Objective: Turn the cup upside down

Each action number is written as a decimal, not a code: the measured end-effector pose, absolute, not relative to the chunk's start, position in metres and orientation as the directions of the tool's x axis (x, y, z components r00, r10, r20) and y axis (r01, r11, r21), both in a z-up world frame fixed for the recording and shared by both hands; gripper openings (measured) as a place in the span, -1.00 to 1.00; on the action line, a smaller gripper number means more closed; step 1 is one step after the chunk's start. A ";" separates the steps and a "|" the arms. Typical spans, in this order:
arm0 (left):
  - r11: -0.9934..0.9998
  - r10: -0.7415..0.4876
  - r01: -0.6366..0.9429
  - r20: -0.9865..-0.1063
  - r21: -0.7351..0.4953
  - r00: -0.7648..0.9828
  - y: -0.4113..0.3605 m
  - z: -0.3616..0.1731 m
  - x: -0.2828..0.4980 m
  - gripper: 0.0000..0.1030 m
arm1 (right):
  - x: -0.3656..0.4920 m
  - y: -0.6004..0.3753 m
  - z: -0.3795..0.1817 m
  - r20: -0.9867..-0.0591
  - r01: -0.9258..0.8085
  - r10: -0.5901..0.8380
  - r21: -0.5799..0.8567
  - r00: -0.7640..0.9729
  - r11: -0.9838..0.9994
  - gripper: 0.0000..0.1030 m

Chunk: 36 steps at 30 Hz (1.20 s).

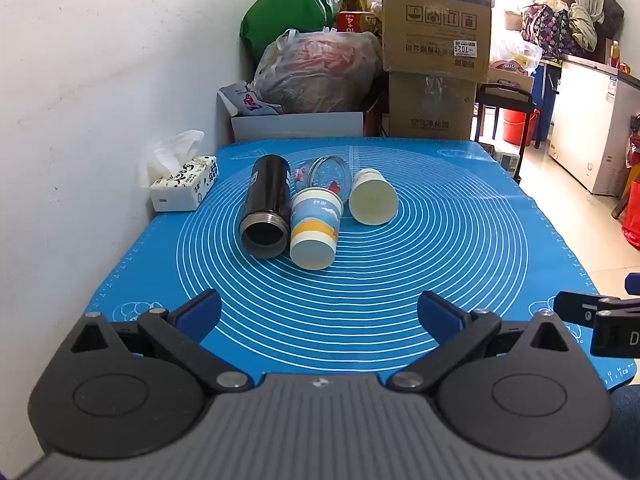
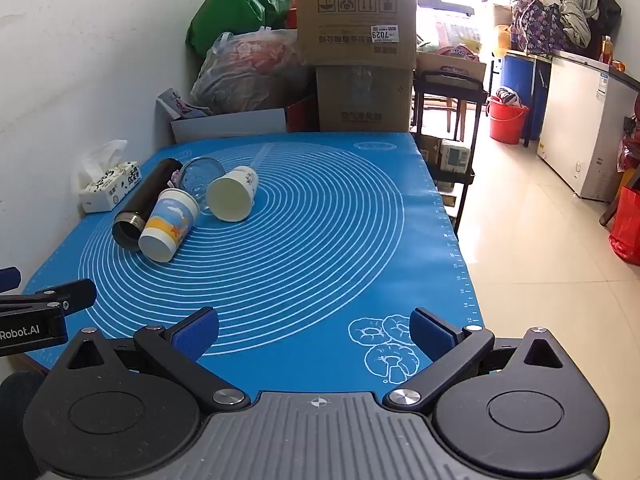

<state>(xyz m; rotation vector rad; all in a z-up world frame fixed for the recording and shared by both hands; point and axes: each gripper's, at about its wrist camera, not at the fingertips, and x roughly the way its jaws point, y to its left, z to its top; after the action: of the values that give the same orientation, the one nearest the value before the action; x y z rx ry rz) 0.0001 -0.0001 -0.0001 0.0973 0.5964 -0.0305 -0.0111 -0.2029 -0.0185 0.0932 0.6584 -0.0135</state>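
Several cups lie on their sides on the blue mat [image 1: 440,248]. A black flask [image 1: 266,204] has its open mouth toward me. Beside it a blue-and-yellow paper cup [image 1: 316,224] shows its base. A white paper cup [image 1: 372,196] shows its open mouth. A clear glass [image 1: 328,172] lies behind them. In the right wrist view they are at the far left: flask [image 2: 140,208], blue cup [image 2: 170,226], white cup [image 2: 234,194], glass [image 2: 198,178]. My left gripper [image 1: 320,314] is open and empty near the front edge. My right gripper [image 2: 314,330] is open and empty at the front right.
A tissue box [image 1: 184,186] sits by the white wall at the left. Cardboard boxes [image 1: 436,48] and stuffed bags [image 1: 316,68] stand behind the table. To the right the table edge drops to a tiled floor [image 2: 540,240] with a red bucket [image 2: 506,120].
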 end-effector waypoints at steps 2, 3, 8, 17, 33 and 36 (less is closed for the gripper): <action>0.995 -0.003 0.057 -0.559 0.078 0.829 0.000 0.000 0.000 1.00 | -0.011 -0.203 -0.019 -0.616 0.042 0.017 0.081 0.788 0.996 0.98; 0.995 -0.003 0.057 -0.560 0.080 0.828 0.000 0.000 0.000 1.00 | -0.010 -0.203 -0.019 -0.616 0.042 0.017 0.081 0.788 0.996 0.98; 0.994 0.004 0.056 -0.551 0.092 0.834 -0.002 0.001 -0.001 1.00 | -0.011 -0.203 -0.018 -0.617 0.040 0.020 0.083 0.787 0.996 0.98; 0.994 -0.007 0.066 -0.547 0.089 0.837 -0.002 0.003 -0.001 1.00 | -0.008 -0.202 -0.019 -0.623 0.047 0.015 0.084 0.782 0.995 0.98; 0.993 -0.011 0.072 -0.542 0.091 0.841 -0.005 0.004 -0.003 1.00 | -0.009 -0.201 -0.020 -0.623 0.047 0.015 0.082 0.782 0.996 0.98; 0.993 -0.012 0.074 -0.541 0.093 0.841 -0.006 0.004 -0.003 1.00 | -0.009 -0.201 -0.020 -0.623 0.047 0.015 0.082 0.782 0.995 0.98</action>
<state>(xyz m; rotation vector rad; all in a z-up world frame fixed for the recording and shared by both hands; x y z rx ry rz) -0.0032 -0.0057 0.0041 0.1113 0.5698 -0.0452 -0.0095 -0.2013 -0.0199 0.0952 0.6731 -0.0175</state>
